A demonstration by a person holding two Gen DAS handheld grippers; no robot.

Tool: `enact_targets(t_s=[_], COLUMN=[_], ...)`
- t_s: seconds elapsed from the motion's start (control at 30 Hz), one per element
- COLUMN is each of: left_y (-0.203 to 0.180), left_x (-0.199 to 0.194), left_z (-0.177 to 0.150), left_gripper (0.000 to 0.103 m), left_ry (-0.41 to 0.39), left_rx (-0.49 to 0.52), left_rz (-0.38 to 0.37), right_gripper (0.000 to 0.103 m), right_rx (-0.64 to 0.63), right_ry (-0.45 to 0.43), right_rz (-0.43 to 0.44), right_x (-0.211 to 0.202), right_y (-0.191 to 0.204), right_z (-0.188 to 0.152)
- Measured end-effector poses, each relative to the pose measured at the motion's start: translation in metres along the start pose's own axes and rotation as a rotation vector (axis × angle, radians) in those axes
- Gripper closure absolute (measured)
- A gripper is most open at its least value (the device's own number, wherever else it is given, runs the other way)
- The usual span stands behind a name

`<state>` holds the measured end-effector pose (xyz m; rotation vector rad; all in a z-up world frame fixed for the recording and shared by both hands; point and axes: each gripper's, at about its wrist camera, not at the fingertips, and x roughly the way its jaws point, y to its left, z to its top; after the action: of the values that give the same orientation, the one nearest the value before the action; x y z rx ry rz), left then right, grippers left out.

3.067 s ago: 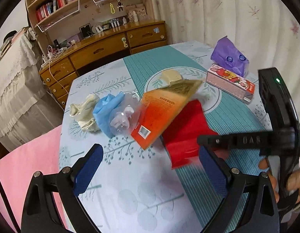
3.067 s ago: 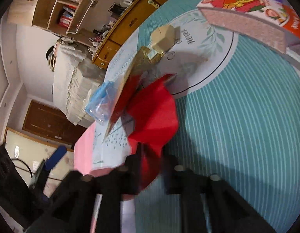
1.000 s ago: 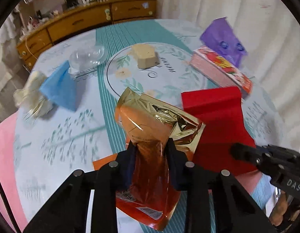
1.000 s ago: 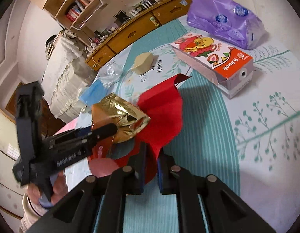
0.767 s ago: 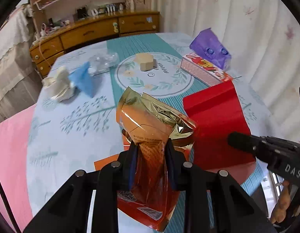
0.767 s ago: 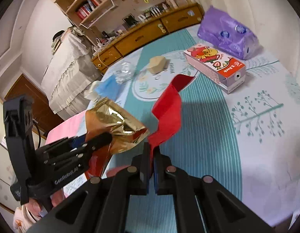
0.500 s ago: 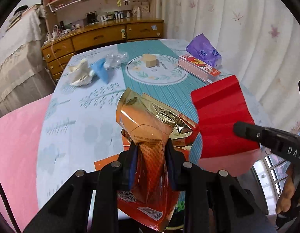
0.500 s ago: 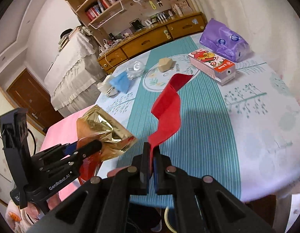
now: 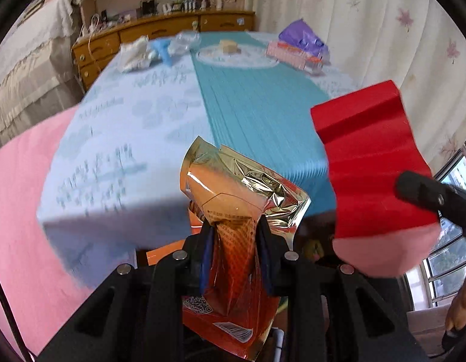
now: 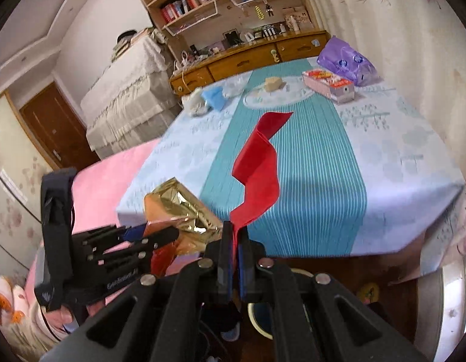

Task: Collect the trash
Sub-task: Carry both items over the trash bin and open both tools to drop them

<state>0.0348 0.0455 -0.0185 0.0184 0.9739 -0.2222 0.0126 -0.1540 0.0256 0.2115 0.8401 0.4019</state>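
Trash: gold-orange foil pouch (image 9: 239, 211) pinched in our left gripper (image 9: 234, 253), red paper (image 10: 257, 178) pinched thin in our right gripper (image 10: 234, 259), both off the desk's (image 10: 399, 157) near edge | risk: we judge the limp paper could slip free | far-end litter uncollected
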Motion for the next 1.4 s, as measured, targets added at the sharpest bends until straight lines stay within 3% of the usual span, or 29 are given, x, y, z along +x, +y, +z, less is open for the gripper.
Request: enact_targets(t_s=[0.37, 0.6, 0.9, 1.17, 1.4], left_y=[-0.008, -0.015, -0.031, -0.041, -0.027], left_x=[0.072, 0.12, 0.188, 0.238, 0.255], left_z=[-0.062, -0.084, -0.108, -0.124, -0.123], left_gripper=[0.078, 0.078, 0.077, 0.068, 0.057], left_ry=[0.131, 0.185, 0.311, 0.392, 0.381], left_rx=[-0.036, -0.044, 0.018, 0.087, 0.028], left_rz=[0.005, 0.004, 0.032, 0.016, -0.023], right_gripper=[0.101, 0.101, 0.101, 0.101, 0.101], right_rx=[0.037, 0.077, 0.183, 0.27, 0.392], right_ry=[0.155, 0.264, 0.422, 0.462, 0.49], right_rz=[-0.105, -0.157, -0.187, -0.192, -0.198], right_x=[0.046, 0.087, 0.156, 0.196, 0.211], right_y=[-0.031, -0.058, -0.097, -0.126, -0.152], right_z=[-0.08, -0.106, -0.146, -0.172, -0.188])
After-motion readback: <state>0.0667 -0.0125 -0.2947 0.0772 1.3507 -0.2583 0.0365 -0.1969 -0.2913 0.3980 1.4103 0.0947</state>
